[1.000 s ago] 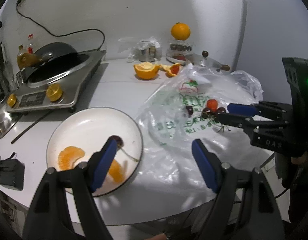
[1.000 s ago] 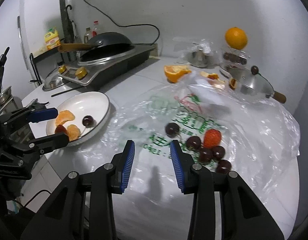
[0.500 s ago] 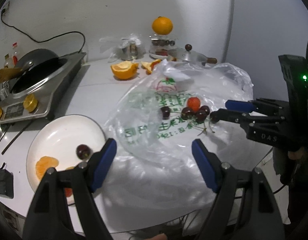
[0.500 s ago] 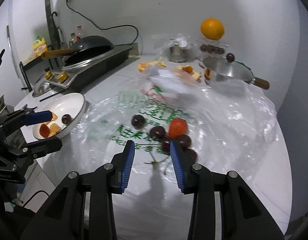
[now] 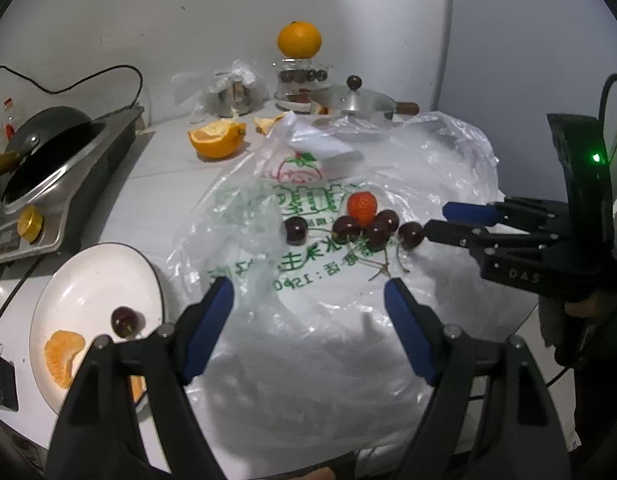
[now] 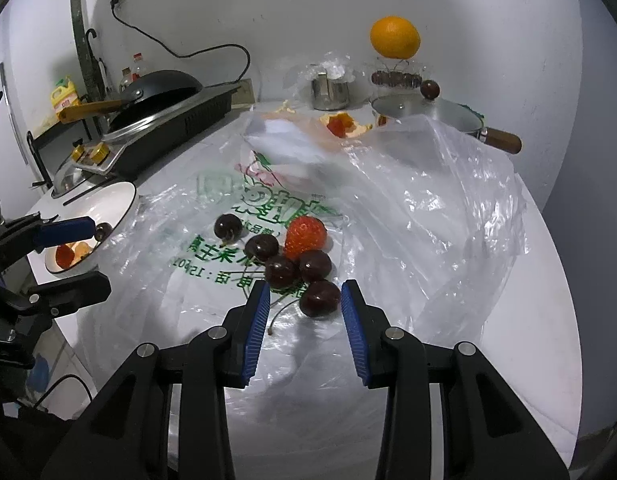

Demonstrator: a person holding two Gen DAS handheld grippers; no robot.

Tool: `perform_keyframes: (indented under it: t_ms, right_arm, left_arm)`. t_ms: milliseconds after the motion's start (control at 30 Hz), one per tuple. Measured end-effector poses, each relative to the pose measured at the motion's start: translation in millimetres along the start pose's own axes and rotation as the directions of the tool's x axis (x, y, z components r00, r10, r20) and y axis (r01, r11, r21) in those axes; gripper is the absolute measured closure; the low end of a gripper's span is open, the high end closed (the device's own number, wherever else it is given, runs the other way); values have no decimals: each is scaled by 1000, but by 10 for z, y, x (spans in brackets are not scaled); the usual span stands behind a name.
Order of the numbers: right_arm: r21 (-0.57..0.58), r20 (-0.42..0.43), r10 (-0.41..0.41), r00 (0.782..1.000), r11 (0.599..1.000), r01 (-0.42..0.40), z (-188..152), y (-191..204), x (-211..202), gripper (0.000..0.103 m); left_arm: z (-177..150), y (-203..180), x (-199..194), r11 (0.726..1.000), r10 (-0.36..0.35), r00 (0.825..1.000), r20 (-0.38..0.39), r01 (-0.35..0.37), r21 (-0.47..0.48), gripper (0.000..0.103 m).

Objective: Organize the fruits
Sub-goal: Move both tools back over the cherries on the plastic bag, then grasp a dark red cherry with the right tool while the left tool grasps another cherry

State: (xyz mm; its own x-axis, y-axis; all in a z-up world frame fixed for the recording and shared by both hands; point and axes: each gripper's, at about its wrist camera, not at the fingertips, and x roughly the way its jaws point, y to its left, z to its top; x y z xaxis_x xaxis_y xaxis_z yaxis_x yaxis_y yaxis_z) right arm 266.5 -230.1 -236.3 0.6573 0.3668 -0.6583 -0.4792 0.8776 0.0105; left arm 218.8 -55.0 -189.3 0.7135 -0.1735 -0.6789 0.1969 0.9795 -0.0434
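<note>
Your right claw (image 6: 304,304) sits low over the clear plastic bag (image 6: 408,208) spread on the white table (image 6: 548,320), its blue pads parted and gripping nothing. The nearest cherry (image 6: 319,298) lies just ahead of the tips, roughly in line with the gap and closer to the right pad; whether that pad touches it you cannot tell from this angle. Behind it the other loose cherries (image 6: 282,270) cluster against a red strawberry (image 6: 305,236), all resting on the bag's green printing, with one cherry a little apart to the left.

Your left claw (image 5: 308,304) is spread wide and empty, held above the near edge of the bag. In its view the fruit cluster lies ahead of the tips, and the right claw reaches in from the right side with its lower finger tip just beside the outermost cherry.

The white plate (image 5: 84,276) stands on the table to the left of the bag. It holds one stemmed cherry (image 5: 124,320) and orange segments (image 5: 62,356) (in the right view something red also lies on the plate, partly hidden by the left claw).

At the back of the table, a half orange (image 5: 216,142) lies cut side up, and a whole orange (image 5: 299,39) sits on top of a clear container.
</note>
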Motion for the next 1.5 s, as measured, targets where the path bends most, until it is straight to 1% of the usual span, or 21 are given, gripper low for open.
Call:
perform_keyframes:
  t_ms: [367,533,767,933,967,1067,1133,1233,1333,1367,1400,1467,1500]
  right_arm:
    - [-36,-42,3,999,999,-5,4,-118,242,64]
    - [-46,-52,15,999,999,-17,18,-147,312,64]
    - [-80,-68,24,997,996,-29,14,-80,375,68]
    - [-99,-81,3,997,995,-11,9,-59,419,69]
    - [-100,-84,1,996,995,-9,8,-65,426,71]
    - [-104,-88,1,996,994,-10,1,-63,432,71]
    - [-108,-92,0,996,994,-10,-6,-60,435,71]
    - [-110,-105,2,994,994,-13,-18,-57,445,71]
    - [-104,-106,5,994,994,-16,-21,-65,447,71]
    - [-102,-106,6,994,995,-17,-21,-65,449,71]
    - [-100,-107,8,994,995,-18,-22,-68,449,71]
    - [-94,-106,13,994,995,-23,-21,-79,447,71]
    - [-88,-105,16,994,996,-25,-21,-88,445,71]
  left_arm:
    - [112,-42,253,1000,4,999,-33,-4,5,24]
    - [169,-17,370,1000,16,999,-48,-15,25,24]
    - [221,37,478,999,27,998,-57,-24,43,24]
    - [253,57,521,997,29,998,-56,-25,71,24]
    - [262,55,535,996,32,998,-57,-27,83,24]
    - [302,48,574,991,37,998,-57,-30,130,24]
    - [343,41,601,987,29,998,-53,-20,160,24]
    - [402,13,639,976,6,999,-41,3,219,24]
    - [418,-37,750,953,-7,998,-56,24,303,25]
    - [409,-47,794,943,-4,998,-59,23,332,31]
    - [397,-51,853,933,4,997,-73,23,360,38]
    - [373,-43,973,913,32,994,-108,15,408,45]
    - [365,-28,1019,905,40,992,-118,14,426,46]
